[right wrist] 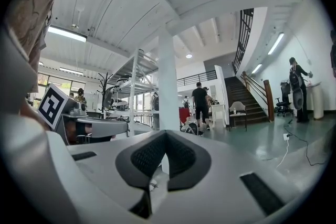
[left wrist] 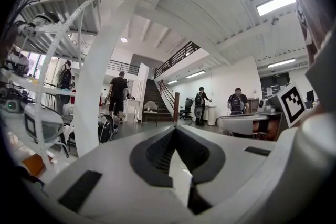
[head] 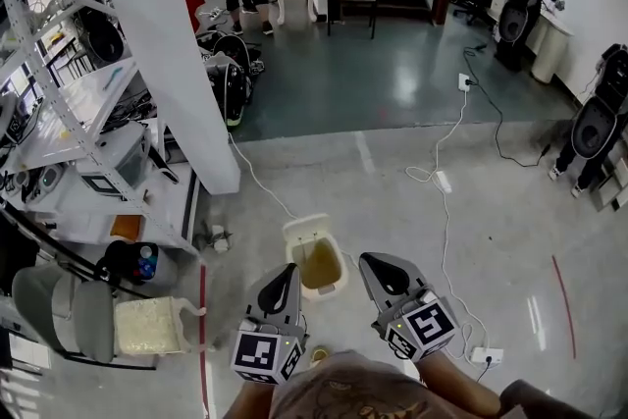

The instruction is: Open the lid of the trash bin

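Observation:
A small white trash bin [head: 312,233] stands on the floor just ahead of me in the head view, its top open onto a yellow-brown inside. My left gripper [head: 288,272] hangs to the bin's near left, and my right gripper [head: 371,262] to its near right. Both are held close to my body, apart from the bin. Each is shut with nothing between its jaws. The left gripper [left wrist: 175,130] and the right gripper [right wrist: 165,134] point level across the hall in their own views, where the bin does not show.
A thick white pillar [head: 167,44] rises left of the bin, with a metal shelving rack [head: 59,113] and a grey chair [head: 59,314] further left. A white cable [head: 446,211] runs to a power strip [head: 487,355] on the right. People stand far back.

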{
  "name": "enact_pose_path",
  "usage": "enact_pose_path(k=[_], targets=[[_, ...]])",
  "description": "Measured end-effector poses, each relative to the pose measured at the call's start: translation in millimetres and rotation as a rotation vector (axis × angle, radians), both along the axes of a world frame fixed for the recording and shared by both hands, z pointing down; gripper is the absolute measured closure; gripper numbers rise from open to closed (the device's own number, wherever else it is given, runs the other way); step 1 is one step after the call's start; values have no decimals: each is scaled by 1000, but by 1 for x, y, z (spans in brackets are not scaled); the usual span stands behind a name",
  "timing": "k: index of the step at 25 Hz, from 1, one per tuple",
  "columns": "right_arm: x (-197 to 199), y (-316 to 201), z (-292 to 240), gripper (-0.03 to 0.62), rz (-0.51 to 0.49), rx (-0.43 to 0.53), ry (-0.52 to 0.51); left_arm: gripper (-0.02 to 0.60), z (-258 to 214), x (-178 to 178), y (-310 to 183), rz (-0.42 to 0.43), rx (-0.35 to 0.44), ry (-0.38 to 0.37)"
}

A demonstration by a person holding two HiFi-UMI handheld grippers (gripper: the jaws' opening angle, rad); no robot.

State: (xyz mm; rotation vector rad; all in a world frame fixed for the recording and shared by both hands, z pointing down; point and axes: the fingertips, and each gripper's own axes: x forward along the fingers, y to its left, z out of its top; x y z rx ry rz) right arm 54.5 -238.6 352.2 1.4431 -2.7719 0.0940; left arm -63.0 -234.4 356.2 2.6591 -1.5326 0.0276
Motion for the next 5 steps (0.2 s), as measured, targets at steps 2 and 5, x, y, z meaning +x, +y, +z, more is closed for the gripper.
enact_pose_path(k=[2, 5], targets=[[0, 0, 1, 562, -7, -5, 4, 592, 0, 2, 0, 7, 1, -1], [-2, -1, 1, 562, -19, -8, 4, 592, 0, 3, 0, 14, -1, -1]])
